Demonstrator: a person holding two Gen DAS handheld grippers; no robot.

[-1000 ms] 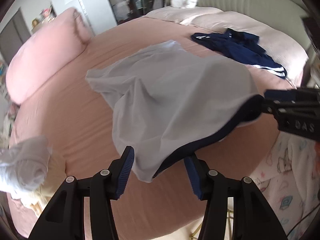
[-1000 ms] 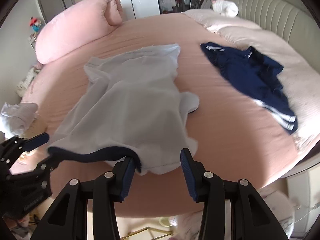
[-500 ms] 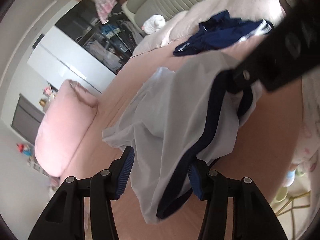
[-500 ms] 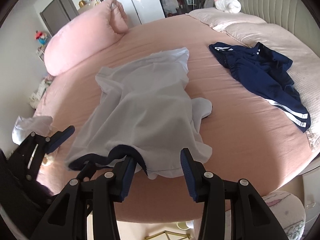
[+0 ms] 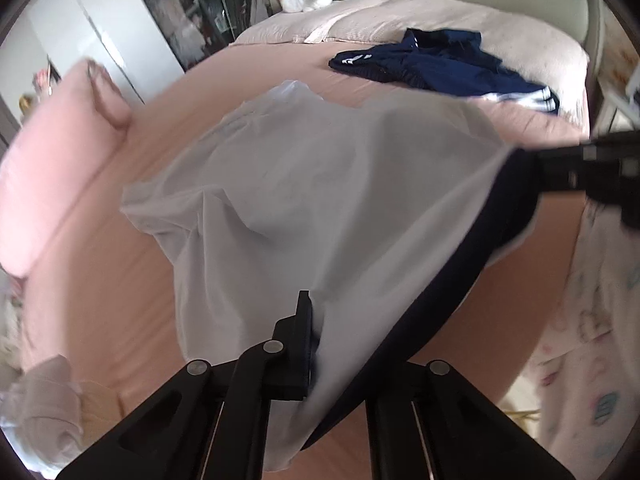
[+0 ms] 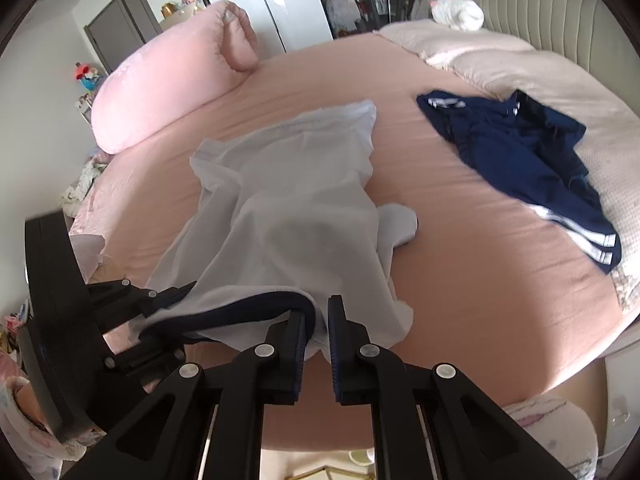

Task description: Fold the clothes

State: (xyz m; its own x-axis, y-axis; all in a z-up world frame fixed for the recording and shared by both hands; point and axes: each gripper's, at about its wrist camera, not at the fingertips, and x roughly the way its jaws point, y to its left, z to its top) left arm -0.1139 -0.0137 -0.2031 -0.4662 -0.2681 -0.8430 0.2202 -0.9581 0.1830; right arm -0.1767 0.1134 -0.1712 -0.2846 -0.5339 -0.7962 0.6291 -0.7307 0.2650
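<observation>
The round pink bed (image 6: 460, 280) lies mostly bare to the right of the white shirt (image 6: 288, 216), up to the navy shorts (image 6: 528, 160) near the pale pillows (image 6: 540, 76). The shirt's navy-trimmed near edge is lifted just over the bed's near rim. The left hand-held gripper (image 5: 316, 332) is clamped on that edge; the right hand-held gripper (image 6: 320, 328) is closing on it.
</observation>
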